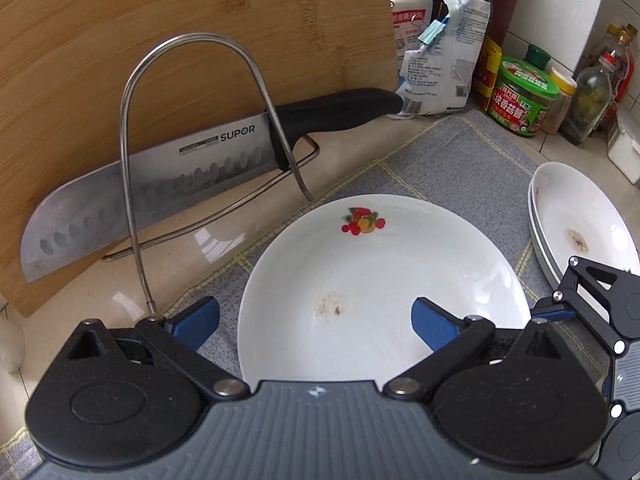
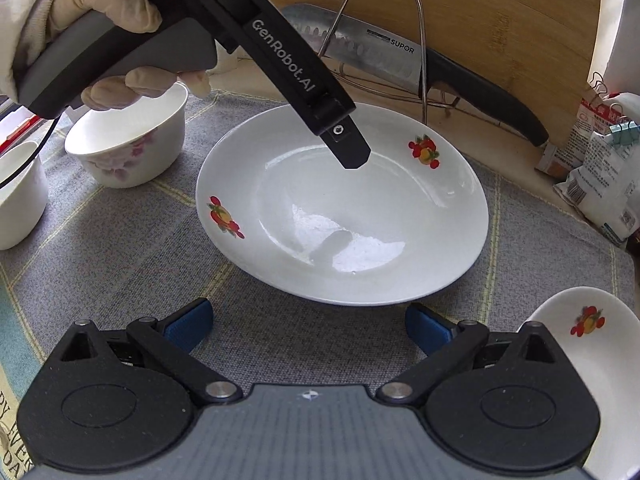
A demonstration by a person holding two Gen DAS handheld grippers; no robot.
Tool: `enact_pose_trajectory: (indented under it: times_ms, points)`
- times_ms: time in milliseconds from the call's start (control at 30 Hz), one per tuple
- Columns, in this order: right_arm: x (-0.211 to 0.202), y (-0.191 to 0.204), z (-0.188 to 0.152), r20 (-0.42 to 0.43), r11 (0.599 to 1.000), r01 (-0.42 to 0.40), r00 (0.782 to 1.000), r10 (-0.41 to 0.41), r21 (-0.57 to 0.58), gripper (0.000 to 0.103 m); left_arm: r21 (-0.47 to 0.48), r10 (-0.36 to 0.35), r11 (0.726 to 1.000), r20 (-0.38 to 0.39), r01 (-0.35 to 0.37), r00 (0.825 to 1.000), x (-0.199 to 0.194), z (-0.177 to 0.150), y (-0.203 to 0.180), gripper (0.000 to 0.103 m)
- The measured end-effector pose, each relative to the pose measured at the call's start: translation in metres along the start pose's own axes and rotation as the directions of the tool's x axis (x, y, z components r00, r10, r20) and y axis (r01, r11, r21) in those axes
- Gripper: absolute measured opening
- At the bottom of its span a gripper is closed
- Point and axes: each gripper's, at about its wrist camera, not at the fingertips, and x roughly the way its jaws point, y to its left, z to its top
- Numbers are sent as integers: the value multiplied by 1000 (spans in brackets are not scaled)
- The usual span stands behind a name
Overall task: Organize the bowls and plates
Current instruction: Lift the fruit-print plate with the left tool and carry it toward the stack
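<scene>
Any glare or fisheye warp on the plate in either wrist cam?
Left wrist: plate evenly lit, no glare; window glare sits on the countertop; cutting board edge bows from the fisheye. Right wrist: bright reflection patch on the plate bottom, holding a dark streak; plate outline warped into an egg shape.

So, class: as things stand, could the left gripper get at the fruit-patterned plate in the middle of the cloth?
Probably yes. The left gripper hangs open right over the fruit-patterned plate, its blue pads touching nothing. Nothing lies on the plate, and the right gripper is off its near rim.
</scene>
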Motion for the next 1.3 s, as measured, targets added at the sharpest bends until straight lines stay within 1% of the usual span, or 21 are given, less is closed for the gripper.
enact_pose_trajectory:
  times_ms: [100, 133, 267, 433, 733, 900, 1300]
  points:
    - [0, 0, 0, 14, 1000, 2, 1000, -2, 1, 103, -4, -21, 1000, -14, 21, 1000, 7, 6, 2, 97]
    - [1, 0, 0, 18, 1000, 4, 1000, -4, 5, 103, -3, -28, 1000, -19, 28, 999, 9, 7, 3, 94]
    - [3, -1, 2, 28, 999, 27, 999, -28, 31, 103, 4, -43, 999, -33, 43, 999, 15, 11, 2, 88]
    - [6, -6, 6, 34, 998, 36, 999, -38, 43, 103, -10, -59, 998, -55, 58, 997, 21, 12, 5, 84]
    - [9, -12, 8, 59, 998, 41, 997, -44, 46, 103, -3, -99, 995, -111, 99, 989, 28, 17, 11, 80]
    - [10, -13, 8, 67, 998, 45, 997, -48, 47, 103, 8, -137, 990, -154, 140, 978, 31, 23, 14, 80]
    - [10, -14, 9, 77, 997, 55, 995, -59, 52, 103, 55, -176, 980, -213, 192, 961, 37, 32, 14, 80]
